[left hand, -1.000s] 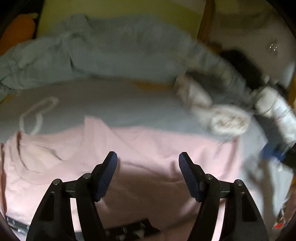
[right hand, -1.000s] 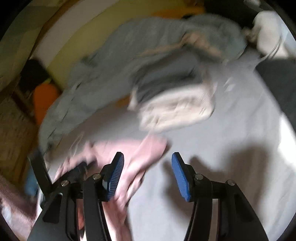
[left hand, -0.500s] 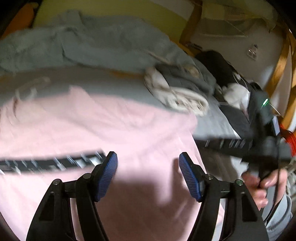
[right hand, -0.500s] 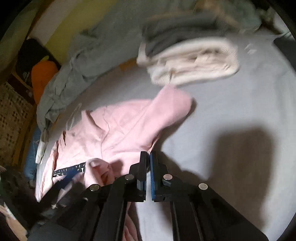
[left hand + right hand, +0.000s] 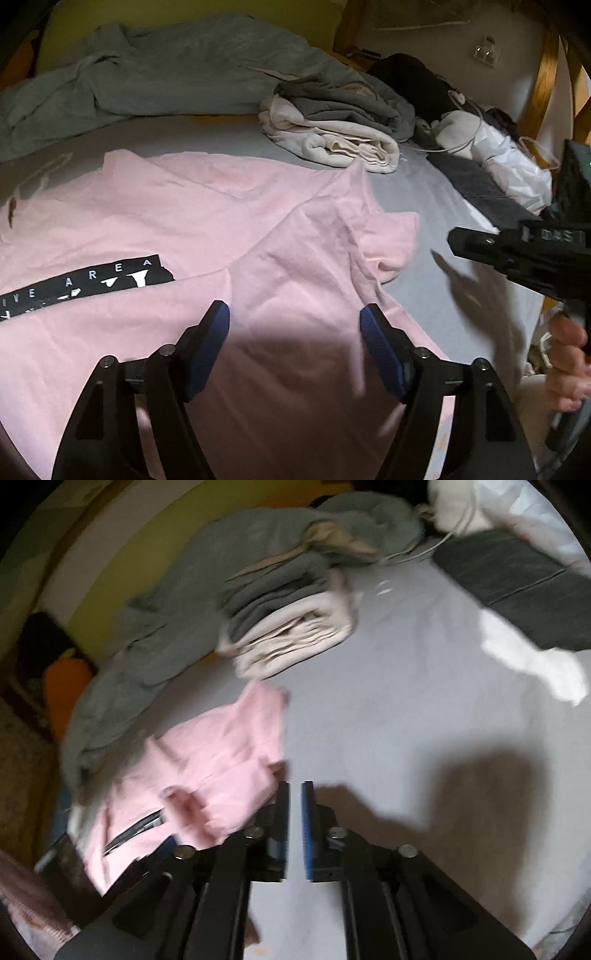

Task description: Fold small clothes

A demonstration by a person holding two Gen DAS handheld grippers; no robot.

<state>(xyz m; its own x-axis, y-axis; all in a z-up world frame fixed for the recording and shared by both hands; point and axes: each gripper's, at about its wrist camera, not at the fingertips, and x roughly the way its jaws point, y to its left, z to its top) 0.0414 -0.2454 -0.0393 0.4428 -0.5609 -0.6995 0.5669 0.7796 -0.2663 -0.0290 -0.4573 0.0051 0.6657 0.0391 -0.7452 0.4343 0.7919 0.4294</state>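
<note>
While a folded stack [image 5: 332, 125] sits toward the bed's [image 5: 424, 206] far edge, the pink T-shirt [image 5: 184, 221] lies mid-bed, one side flipped over; left gripper [image 5: 295, 343] spread, right gripper [image 5: 294, 830] just parting, both empty.

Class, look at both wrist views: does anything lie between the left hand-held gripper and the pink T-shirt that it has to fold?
Nothing visible does. The left hand-held gripper hangs open directly over the pink T-shirt. The folded pile lies beyond the shirt, out of the way.
</note>
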